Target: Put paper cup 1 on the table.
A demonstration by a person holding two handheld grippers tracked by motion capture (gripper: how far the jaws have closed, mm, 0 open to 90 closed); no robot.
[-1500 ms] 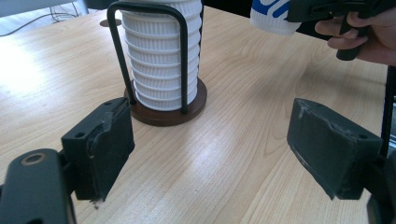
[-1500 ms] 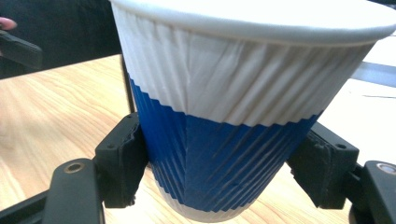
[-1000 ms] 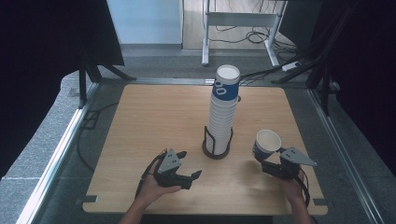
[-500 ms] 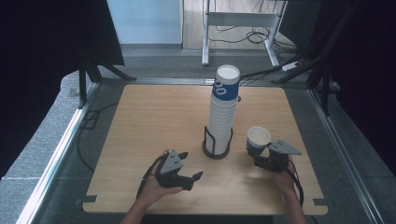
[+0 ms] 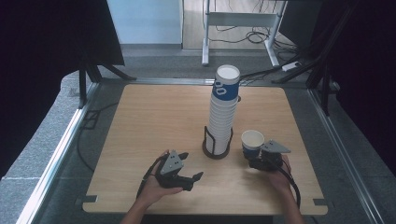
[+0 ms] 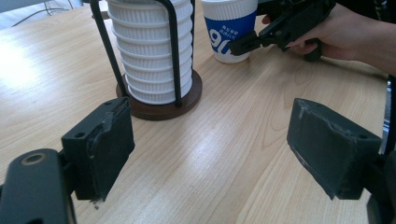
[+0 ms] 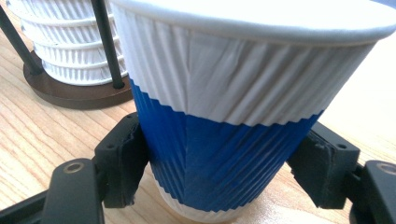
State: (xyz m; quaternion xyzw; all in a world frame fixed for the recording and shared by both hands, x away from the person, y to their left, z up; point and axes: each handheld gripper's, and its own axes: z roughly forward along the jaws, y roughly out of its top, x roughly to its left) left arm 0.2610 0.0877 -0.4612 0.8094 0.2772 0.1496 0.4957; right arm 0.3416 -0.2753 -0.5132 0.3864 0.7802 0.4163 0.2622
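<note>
High view: paper cup [image 5: 252,142] near bench's front-right corner, right gripper [image 5: 254,156] fingers pinching it. Left gripper view: left gripper [image 6: 210,140] fingers spread, empty. Right gripper view: light, crushable ribbed wall; take low, gently

Wooden table [image 5: 154,121] — grey floor [image 5: 42,154], white metal frame [image 5: 243,21] beyond, cables [image 5: 261,37].

The paper cup [image 5: 252,142] is ribbed, white around its upper part and blue lower down with white lettering, and it is empty, its rolled rim facing up. It stands upright near the front right of the desk [image 5: 154,121], just beside the tall stack of cups [image 5: 221,114] of the same kind that rises from a round brown wire holder [image 5: 216,148]
</note>
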